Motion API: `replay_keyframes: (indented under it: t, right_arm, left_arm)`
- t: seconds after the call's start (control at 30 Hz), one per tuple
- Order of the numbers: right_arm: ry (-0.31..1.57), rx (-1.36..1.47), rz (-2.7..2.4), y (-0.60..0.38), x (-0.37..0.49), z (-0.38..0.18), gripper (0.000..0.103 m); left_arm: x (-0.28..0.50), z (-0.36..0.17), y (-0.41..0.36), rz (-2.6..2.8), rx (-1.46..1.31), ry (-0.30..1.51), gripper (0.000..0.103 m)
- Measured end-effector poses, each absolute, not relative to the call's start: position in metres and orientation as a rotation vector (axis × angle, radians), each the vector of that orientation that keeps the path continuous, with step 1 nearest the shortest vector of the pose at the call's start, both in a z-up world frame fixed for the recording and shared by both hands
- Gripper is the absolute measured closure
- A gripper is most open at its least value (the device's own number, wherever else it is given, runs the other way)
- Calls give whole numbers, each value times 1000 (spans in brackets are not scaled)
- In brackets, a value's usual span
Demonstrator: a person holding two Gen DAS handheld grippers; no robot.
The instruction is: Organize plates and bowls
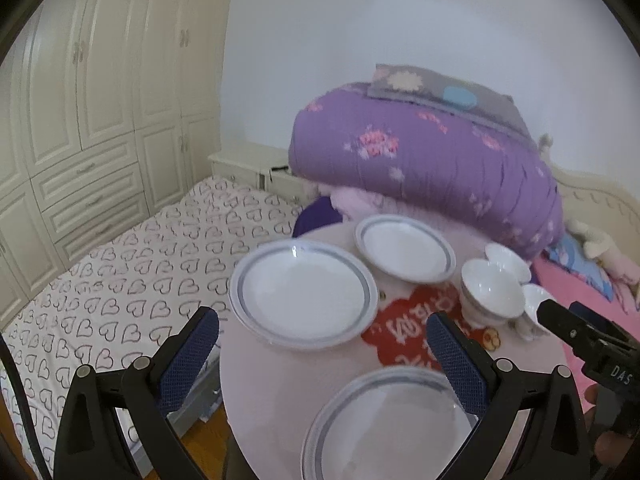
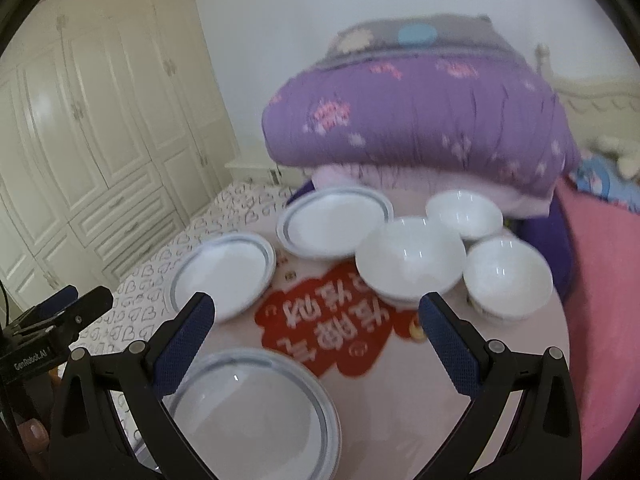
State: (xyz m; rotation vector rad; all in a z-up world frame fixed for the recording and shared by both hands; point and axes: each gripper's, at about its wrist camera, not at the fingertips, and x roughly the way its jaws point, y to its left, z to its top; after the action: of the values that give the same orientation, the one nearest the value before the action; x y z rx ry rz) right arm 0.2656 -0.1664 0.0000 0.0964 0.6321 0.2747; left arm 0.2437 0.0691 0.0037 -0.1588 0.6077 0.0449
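Plates and bowls spread over the round pale pink tabletop (image 2: pixel 384 400), both tools above them.
We note three white blue-rimmed plates: near (image 2: pixel 248 412), left (image 2: pixel 222 272), far (image 2: pixel 334 224). Three white bowls (image 2: pixel 412 258) cluster right of a red sticker (image 2: pixel 324 320). Left hand-held gripper (image 1: pixel 322 334) and right hand-held gripper (image 2: pixel 316 316): jaws spread wide apart, nothing between them, touching no dish.

place: home bedroom | signs: bed (image 1: pixel 132 276), folded quilt (image 1: pixel 420 160), cream wardrobe (image 1: pixel 92 92)
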Motion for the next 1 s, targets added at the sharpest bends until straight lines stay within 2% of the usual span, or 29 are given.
replay_keyframes:
  t: [0.4, 1.0]
  right_arm:
    - [654, 44, 312, -124, 316, 4, 0]
    - [918, 46, 399, -56, 407, -63, 0]
  left_arm:
    - [277, -7, 106, 121, -190, 606, 1]
    - [441, -63, 183, 148, -269, 774, 1]
